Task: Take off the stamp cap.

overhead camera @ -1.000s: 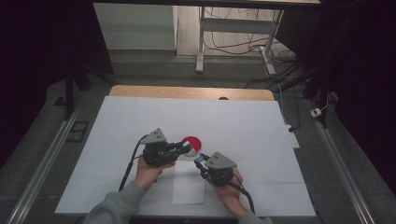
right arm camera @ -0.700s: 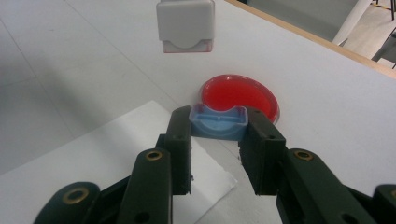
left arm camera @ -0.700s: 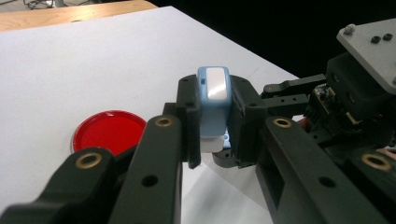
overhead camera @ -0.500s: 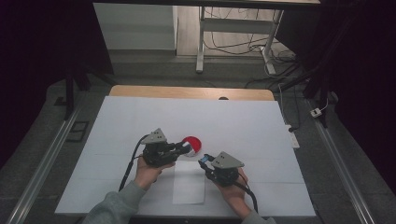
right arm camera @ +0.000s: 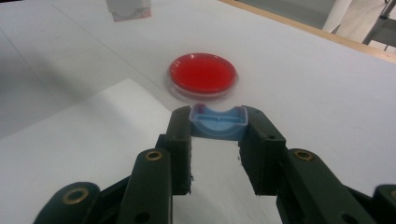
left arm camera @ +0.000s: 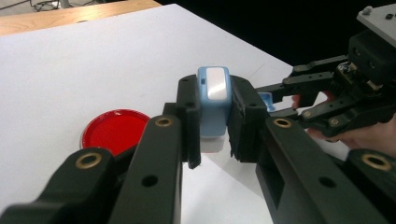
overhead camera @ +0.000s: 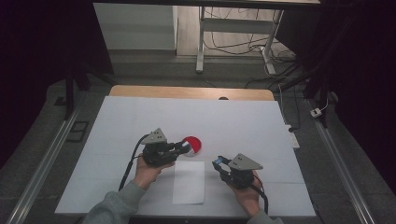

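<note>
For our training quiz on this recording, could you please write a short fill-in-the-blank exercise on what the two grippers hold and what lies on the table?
1. The left gripper is shut on a light blue ____ with a white panel.
2. The right gripper clamps a small blue ____.
3. The round dish on the table is ____ in colour.
4. A white ____ lies flat between the two hands.

Missing words: case; cap; red; sheet of paper

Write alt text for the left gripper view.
Two black jaws of the left gripper clamp a small light-blue plastic case with a white panel above a white table. A round red dish lies at left; the right gripper holds a blue plastic cap at right.
</note>
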The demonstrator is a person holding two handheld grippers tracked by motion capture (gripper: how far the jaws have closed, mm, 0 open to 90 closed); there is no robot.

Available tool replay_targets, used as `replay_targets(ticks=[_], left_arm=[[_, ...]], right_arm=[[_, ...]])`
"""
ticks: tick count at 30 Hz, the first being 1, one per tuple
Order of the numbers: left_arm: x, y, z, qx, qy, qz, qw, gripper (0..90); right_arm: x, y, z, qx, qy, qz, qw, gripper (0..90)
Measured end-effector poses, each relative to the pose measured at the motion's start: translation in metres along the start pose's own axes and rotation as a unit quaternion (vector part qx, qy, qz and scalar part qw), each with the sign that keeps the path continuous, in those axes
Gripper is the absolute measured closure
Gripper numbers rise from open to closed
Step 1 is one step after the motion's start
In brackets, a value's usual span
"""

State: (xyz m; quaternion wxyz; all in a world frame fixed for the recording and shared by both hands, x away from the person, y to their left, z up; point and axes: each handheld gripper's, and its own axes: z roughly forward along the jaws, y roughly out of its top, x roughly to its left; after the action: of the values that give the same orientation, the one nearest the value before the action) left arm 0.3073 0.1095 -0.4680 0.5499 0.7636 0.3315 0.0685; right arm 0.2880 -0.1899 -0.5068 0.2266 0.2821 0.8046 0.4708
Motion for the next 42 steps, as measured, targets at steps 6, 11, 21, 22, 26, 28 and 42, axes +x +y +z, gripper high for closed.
replay_targets(ticks=[6,11,21,22,26,28,42], left_arm=[[0.001,0.000,0.001,0.001,0.000,0.000,1.0000,75.8],[0.001,0.001,0.003,0.003,-0.001,0.003,1.0000,75.7],[0.001,0.003,0.002,0.004,0.002,0.007,1.0000,75.7],[0.001,0.003,0.002,0.003,0.003,0.006,1.0000,75.7],[0.002,0.003,0.000,0.002,0.005,0.006,1.0000,75.7],[0.002,0.004,0.000,0.002,0.006,0.007,1.0000,75.7],[0.007,0.005,0.001,0.012,0.021,0.009,0.9997,75.7]], right_arm=[[-0.016,-0.010,-0.020,-0.002,-0.018,0.011,0.9998,65.2],[-0.027,-0.017,-0.037,-0.005,-0.033,0.016,0.9993,65.1],[-0.045,-0.031,-0.066,-0.008,-0.050,0.022,0.9985,65.1],[-0.046,-0.033,-0.067,-0.008,-0.051,0.023,0.9984,65.1],[-0.051,-0.036,-0.073,-0.006,-0.055,0.022,0.9982,65.0],[-0.052,-0.037,-0.074,-0.004,-0.057,0.022,0.9981,65.0],[-0.055,-0.039,-0.071,0.001,-0.056,0.022,0.9982,65.0]])
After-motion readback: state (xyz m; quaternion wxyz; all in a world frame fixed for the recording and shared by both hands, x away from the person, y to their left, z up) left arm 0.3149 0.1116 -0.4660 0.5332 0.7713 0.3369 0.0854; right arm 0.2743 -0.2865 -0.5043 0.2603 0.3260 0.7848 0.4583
